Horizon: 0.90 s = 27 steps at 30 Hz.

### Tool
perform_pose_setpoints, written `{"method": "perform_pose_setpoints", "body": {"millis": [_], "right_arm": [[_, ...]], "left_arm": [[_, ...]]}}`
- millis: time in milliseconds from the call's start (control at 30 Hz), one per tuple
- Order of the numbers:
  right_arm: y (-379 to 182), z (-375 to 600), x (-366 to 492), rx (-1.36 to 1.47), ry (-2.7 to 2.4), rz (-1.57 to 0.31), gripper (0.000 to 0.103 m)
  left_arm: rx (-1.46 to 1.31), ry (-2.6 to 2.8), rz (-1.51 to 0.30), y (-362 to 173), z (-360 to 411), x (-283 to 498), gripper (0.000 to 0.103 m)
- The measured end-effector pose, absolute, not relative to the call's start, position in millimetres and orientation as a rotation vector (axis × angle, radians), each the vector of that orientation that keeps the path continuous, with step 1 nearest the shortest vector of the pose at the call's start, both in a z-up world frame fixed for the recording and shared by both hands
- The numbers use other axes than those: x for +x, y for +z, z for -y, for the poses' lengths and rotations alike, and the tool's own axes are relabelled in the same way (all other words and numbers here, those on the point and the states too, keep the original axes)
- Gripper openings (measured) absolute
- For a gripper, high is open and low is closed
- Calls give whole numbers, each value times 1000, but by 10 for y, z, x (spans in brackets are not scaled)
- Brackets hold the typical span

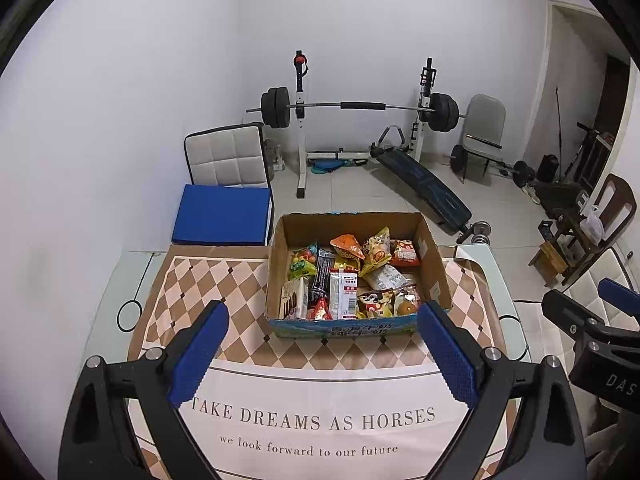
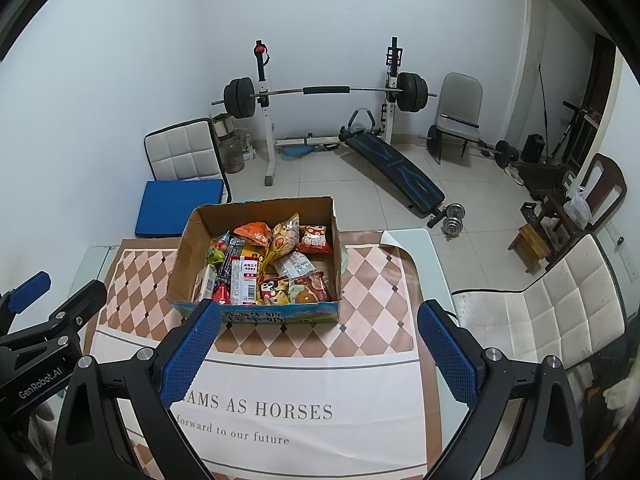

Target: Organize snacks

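Note:
An open cardboard box (image 1: 434, 264) stands on the table, also in the right wrist view (image 2: 188, 248). It holds several snack packets: an orange bag (image 1: 347, 246), a yellow bag (image 1: 376, 250), a red packet (image 1: 405, 255), a white and red carton (image 1: 343, 295). My left gripper (image 1: 324, 316) is open and empty, just in front of the box's near wall. My right gripper (image 2: 318, 314) is open and empty, near the box's front right corner. The right gripper also shows at the left wrist view's right edge (image 1: 592, 312).
A patterned tablecloth (image 1: 312, 420) with printed text covers the glass table. A blue cushion (image 1: 222, 216) on a white chair stands beyond the table's left. A white chair (image 2: 548, 312) is to the right. A barbell rack (image 1: 356, 106) and bench stand behind.

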State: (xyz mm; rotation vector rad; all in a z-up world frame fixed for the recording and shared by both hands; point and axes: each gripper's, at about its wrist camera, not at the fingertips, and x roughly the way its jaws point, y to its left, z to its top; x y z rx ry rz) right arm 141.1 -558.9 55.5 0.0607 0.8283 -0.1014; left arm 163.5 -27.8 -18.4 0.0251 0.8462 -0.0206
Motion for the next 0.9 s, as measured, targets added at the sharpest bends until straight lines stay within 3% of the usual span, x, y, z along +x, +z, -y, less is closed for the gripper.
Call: {"method": "perform_pose_setpoints", "body": {"millis": [900], "right_arm": [[531, 5452, 1251, 91, -122, -830, 101]], "left_arm": [[26, -19, -842, -155, 185, 1636, 97]]}}
